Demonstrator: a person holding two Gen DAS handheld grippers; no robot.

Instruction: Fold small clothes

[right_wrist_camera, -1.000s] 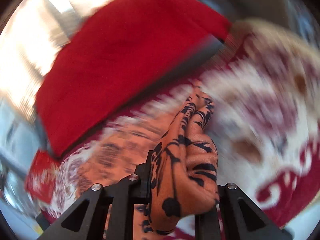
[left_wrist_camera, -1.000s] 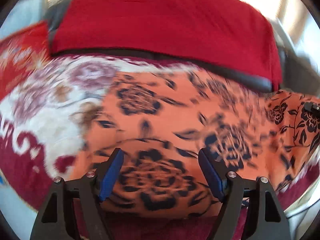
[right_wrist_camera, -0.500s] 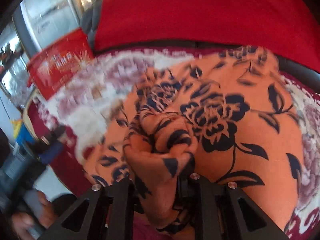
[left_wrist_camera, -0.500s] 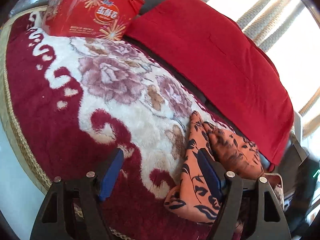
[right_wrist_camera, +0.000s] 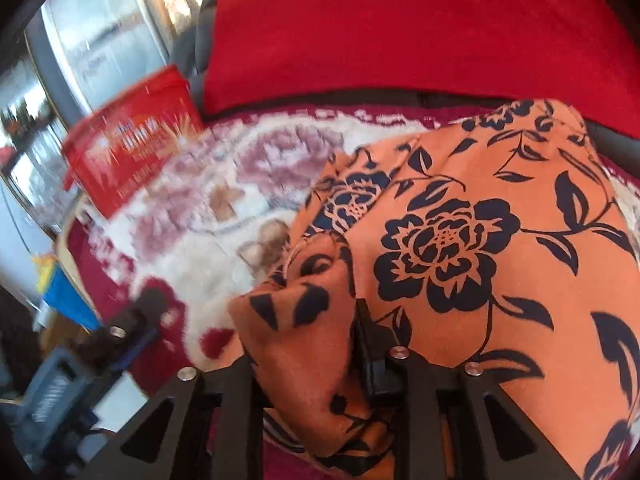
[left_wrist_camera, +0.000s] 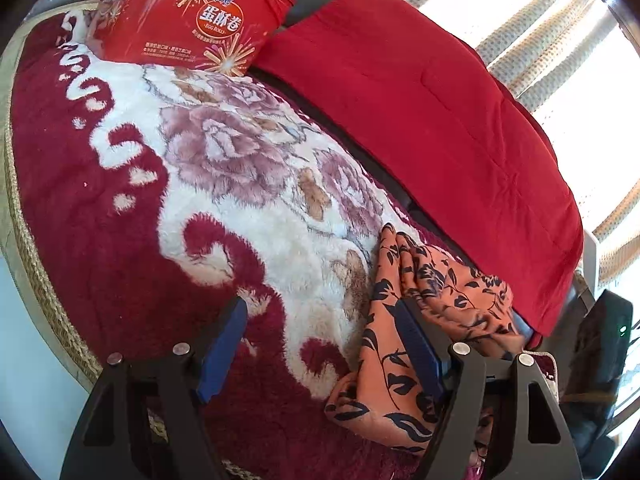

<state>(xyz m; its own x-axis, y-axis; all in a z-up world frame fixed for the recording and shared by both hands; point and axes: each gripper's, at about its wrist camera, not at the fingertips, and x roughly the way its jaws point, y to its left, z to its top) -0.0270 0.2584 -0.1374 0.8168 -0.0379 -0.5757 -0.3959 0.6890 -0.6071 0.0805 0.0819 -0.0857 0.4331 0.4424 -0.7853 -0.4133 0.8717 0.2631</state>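
- Looking along your left gripper point(left_wrist_camera: 324, 346): the blue-padded fingers point(left_wrist_camera: 222, 350) stand wide apart, with nothing between them but the plush floral blanket point(left_wrist_camera: 224, 184) below.
- The right-side pad overlaps the edge of the orange floral garment point(left_wrist_camera: 384, 360); whether it touches, you cannot tell. The garment lies bunched at lower right, against the red cushion point(left_wrist_camera: 420, 112).
- A red egg-roll tub point(left_wrist_camera: 188, 20) sits at the blanket's far end, well apart.
- Looking along your right gripper point(right_wrist_camera: 304, 344): a fold of the same orange floral garment point(right_wrist_camera: 460, 240) fills the gap between the fingers, which have just been opening; whether the pads press on it, you cannot tell.
- The rest of the garment spreads over the blanket to the right, reaching the cushion's edge.
- Your left gripper point(right_wrist_camera: 136, 320) shows blurred at lower left.
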